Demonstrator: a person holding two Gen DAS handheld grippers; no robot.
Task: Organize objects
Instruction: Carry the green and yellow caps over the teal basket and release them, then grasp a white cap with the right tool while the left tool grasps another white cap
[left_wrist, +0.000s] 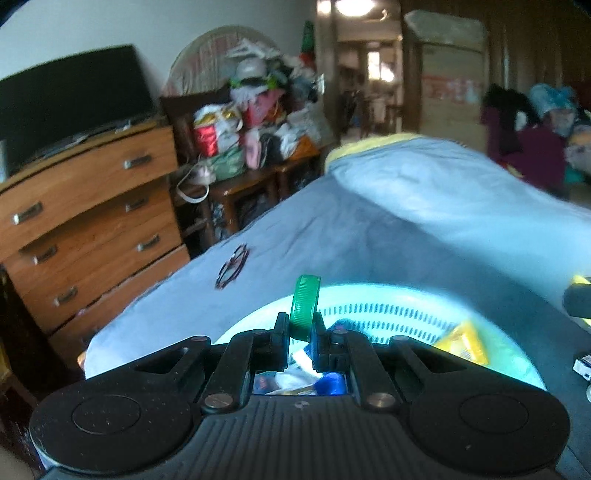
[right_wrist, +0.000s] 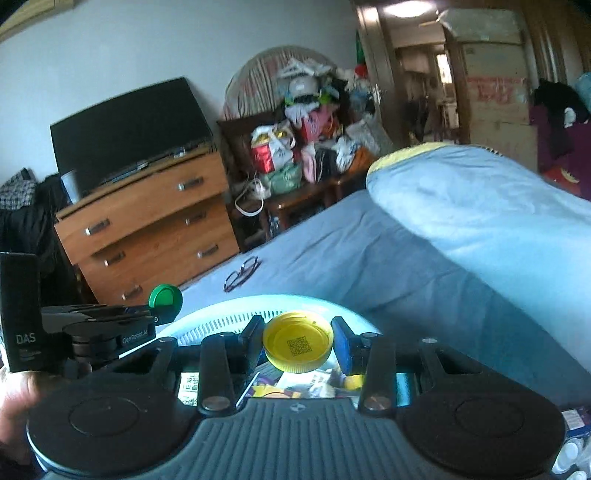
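Note:
My left gripper is shut on a green bottle cap, held on edge above the pale perforated basket on the bed. My right gripper is shut on a yellow bottle cap, its hollow side with a printed code facing the camera, also over the basket. In the right wrist view the left gripper's tool shows at the left with the green cap at its tip. Packets and small items lie in the basket, partly hidden by the grippers.
A pair of glasses lies on the blue bedsheet beyond the basket. A rolled blue blanket lies at the right. A wooden chest of drawers with a dark screen stands left of the bed, next to a cluttered side table.

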